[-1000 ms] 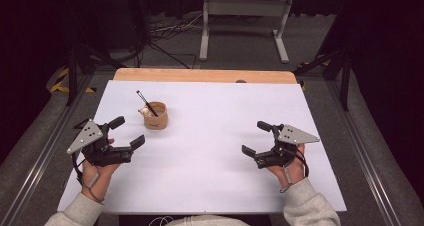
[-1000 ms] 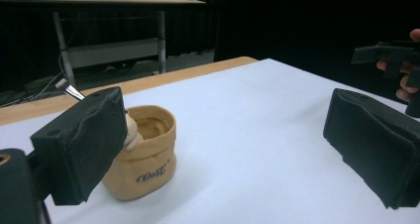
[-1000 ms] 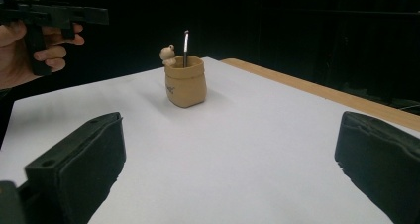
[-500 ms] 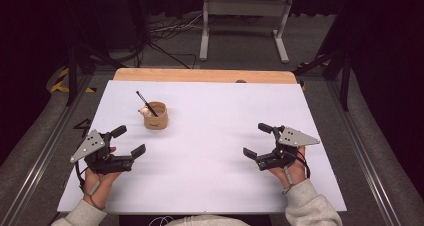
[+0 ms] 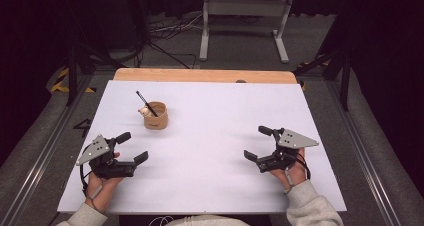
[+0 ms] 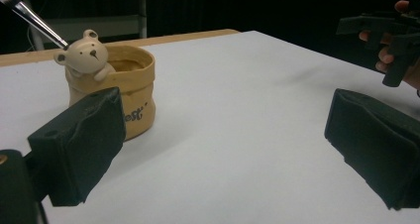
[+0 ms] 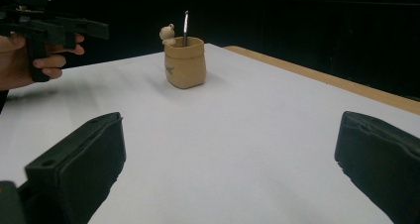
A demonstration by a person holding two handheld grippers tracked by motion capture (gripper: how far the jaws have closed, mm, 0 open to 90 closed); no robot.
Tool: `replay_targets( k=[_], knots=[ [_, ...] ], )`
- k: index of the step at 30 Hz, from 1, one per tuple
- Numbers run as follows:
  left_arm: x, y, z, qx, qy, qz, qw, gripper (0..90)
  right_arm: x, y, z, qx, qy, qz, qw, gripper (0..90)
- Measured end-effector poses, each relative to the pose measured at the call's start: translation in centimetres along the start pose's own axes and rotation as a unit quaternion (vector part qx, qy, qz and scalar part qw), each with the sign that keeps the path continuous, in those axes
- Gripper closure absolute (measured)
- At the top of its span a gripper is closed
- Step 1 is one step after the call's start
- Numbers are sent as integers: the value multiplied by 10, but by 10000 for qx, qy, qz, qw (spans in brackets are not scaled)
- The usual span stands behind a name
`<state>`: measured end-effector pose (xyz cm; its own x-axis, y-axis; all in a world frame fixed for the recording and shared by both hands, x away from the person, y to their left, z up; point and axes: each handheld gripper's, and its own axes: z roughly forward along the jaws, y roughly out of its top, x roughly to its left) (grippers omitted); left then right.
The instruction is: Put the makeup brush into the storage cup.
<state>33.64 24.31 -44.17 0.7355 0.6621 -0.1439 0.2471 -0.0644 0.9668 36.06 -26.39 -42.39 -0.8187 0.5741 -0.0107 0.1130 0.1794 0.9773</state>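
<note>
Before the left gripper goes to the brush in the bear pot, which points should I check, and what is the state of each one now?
1. Left gripper open, jaws wide apart, holding nothing: ok.
2. Right gripper open and away from the pot: ok.
3. Bear pot upright on the white table: ok.
4. Brush in the pot, leaning, handle end free above the rim: ok.
5. Path from left gripper to pot has nothing in between: ok.
6. How firmly the brush sits inside the pot: cannot tell.
</note>
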Motion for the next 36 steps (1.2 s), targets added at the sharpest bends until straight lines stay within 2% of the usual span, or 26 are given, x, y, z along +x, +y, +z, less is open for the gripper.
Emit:
replay_targets(
  k=[4, 12, 16, 19, 24, 29, 36],
  knots=[
    [-1, -4, 2, 40, -48, 55, 10000, 32, 1, -2, -1, -12, 13, -11, 10000, 0],
    [-2, -12, 5, 63, -105, -2, 9999, 31, 6, -11, -2, 42, 31, -25, 10000, 0],
    [-4, -14, 8, 196, -130, -24, 9997, 31, 8, -13, 0, 84, 71, -17, 9999, 0],
    [-4, -15, 9, 188, -205, -87, 9996, 29, 9, -15, 2, 145, 72, -52, 9999, 0],
    [-3, -16, 7, 122, -214, -198, 9995, 28, 8, -18, 2, 155, 56, -13, 9999, 0],
    [0, -20, 10, 193, -251, -283, 9991, 27, 8, -20, 4, 182, 92, 8, 9998, 0],
    [-2, -19, 10, 198, -242, -238, 9992, 27, 9, -20, 6, 209, 117, 4, 9997, 0]
  ],
)
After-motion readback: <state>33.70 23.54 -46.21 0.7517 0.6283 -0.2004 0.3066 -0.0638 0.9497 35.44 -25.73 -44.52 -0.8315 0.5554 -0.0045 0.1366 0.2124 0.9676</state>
